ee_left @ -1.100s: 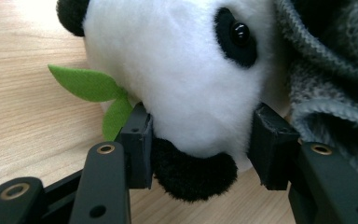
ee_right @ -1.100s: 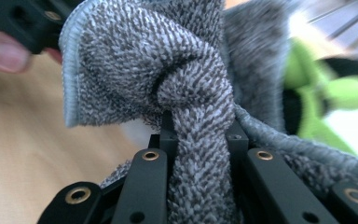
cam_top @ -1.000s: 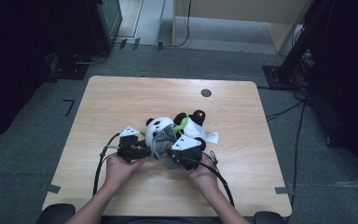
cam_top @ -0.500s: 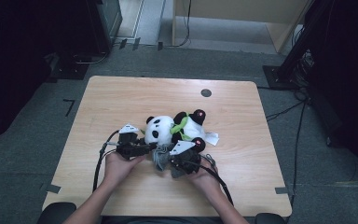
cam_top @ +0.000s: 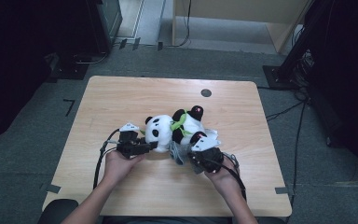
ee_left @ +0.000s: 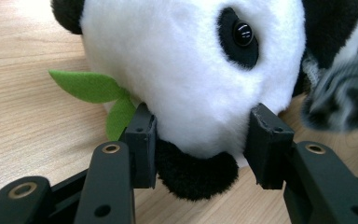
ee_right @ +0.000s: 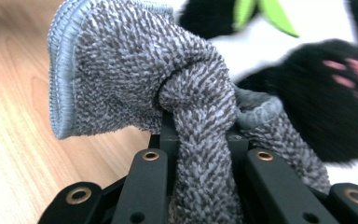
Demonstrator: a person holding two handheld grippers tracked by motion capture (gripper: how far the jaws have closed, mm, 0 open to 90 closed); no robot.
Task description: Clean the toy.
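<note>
A black-and-white panda plush [cam_top: 177, 127] with green felt leaves [ee_left: 89, 86] lies in the middle of the wooden table [cam_top: 121, 98]. My left gripper [cam_top: 150, 146] is at its head, and in the left gripper view its jaws press into the white fur on either side of the head [ee_left: 186, 70], with a black ear between them. My right gripper [cam_top: 196, 161] sits just in front of the panda's legs. It is shut on a grey knitted cloth [ee_right: 135, 70], which bunches up over the jaws beside a black paw [ee_right: 335, 93]. The grey cloth [cam_top: 177, 151] trails toward the panda.
A small dark round hole [cam_top: 206, 92] sits near the table's far edge. Bare wood lies to the left, right and front of the panda. Cables [cam_top: 100, 163] trail from both grippers toward the near edge. Dark cabinets and floor cables surround the table.
My right gripper has drawn the grey cloth off the panda's face, down and to the right. The left gripper has edged closer in onto the head.
</note>
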